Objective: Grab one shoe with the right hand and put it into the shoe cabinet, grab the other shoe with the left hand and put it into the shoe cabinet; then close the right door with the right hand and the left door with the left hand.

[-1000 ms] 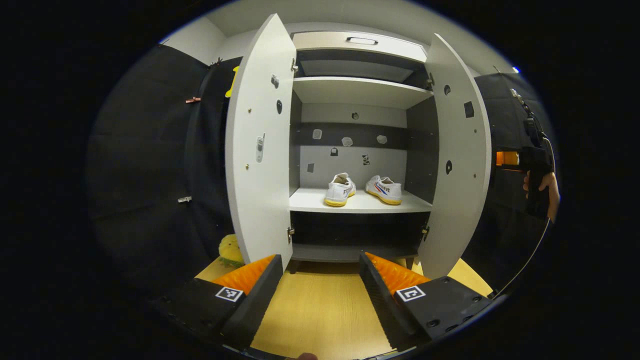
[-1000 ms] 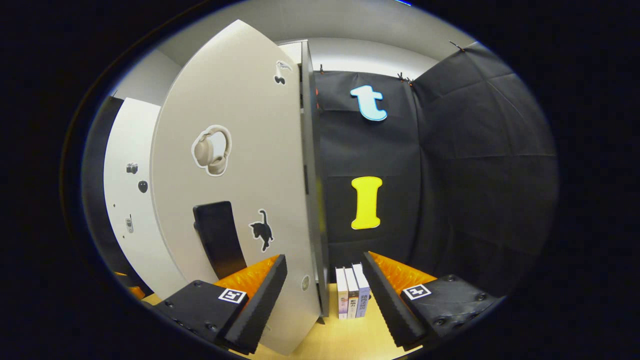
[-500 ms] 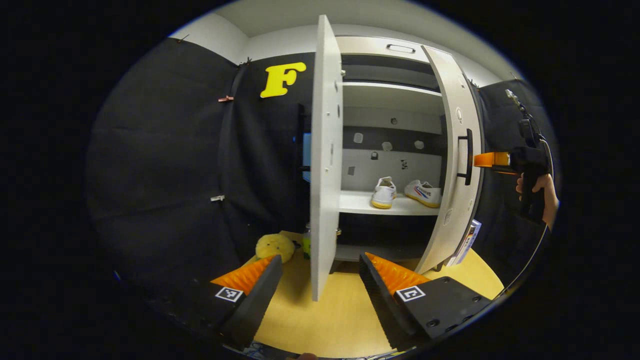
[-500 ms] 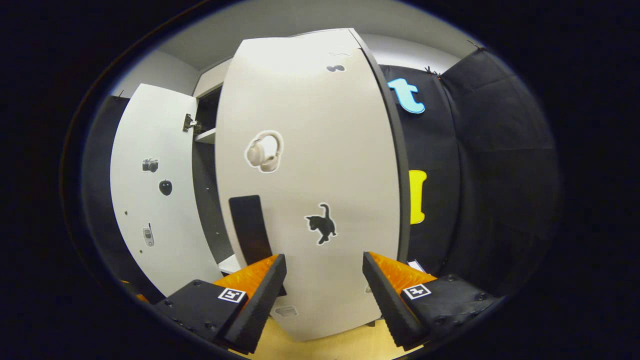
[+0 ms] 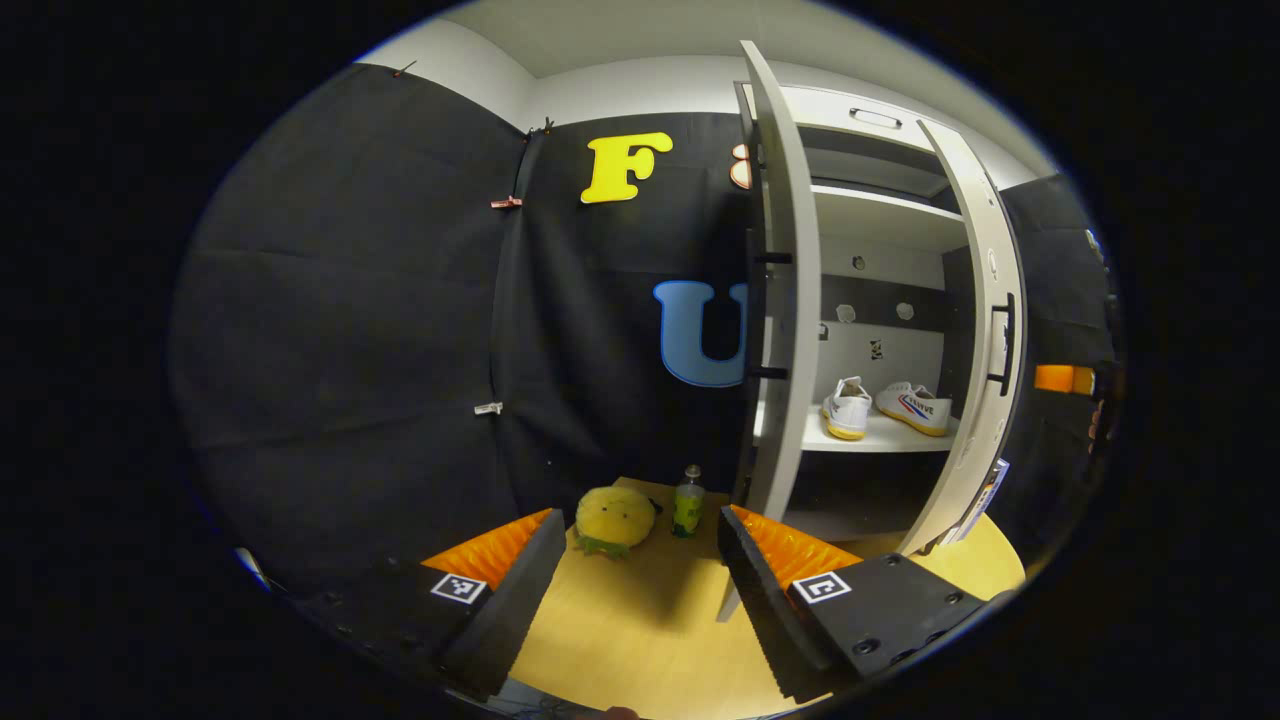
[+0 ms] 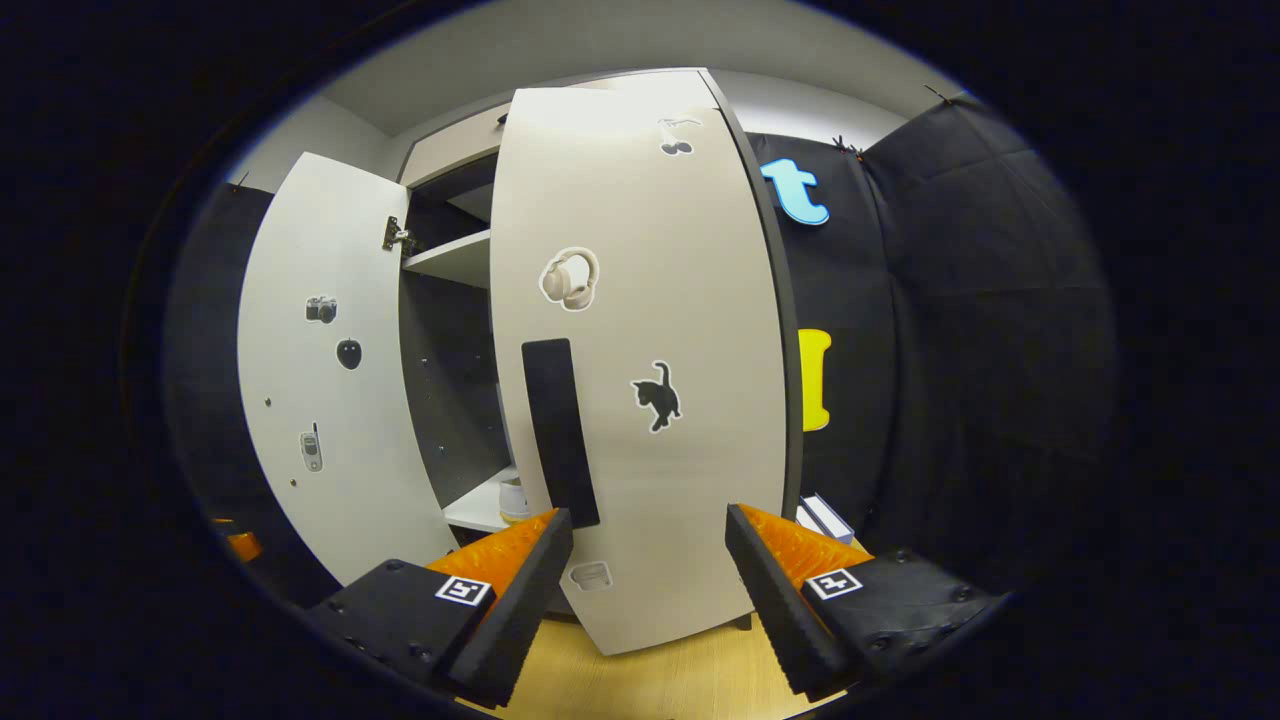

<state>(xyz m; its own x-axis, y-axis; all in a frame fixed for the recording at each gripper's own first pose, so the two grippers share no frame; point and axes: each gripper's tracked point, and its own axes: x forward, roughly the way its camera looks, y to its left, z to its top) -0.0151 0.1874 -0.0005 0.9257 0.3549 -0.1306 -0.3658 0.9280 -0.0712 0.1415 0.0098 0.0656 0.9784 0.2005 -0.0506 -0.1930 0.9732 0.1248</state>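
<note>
Two white shoes sit side by side on the cabinet's middle shelf. The left door stands edge-on just beyond my open left gripper, its black handle facing left. The right door hangs partly shut. In the right gripper view that right door fills the middle, with its black handle above my open right gripper. One shoe's toe peeks past the door's edge. The left door's inner face stands at the left. Both grippers hold nothing.
A yellow plush and a small bottle stand on the wooden floor left of the cabinet. Books lean beside the cabinet's right side. Orange fingers of the other gripper show behind the right door.
The right door has swung further toward shut. My left gripper has swung round to the left door's outer side, so the door now shows edge-on and the plush and bottle appear.
</note>
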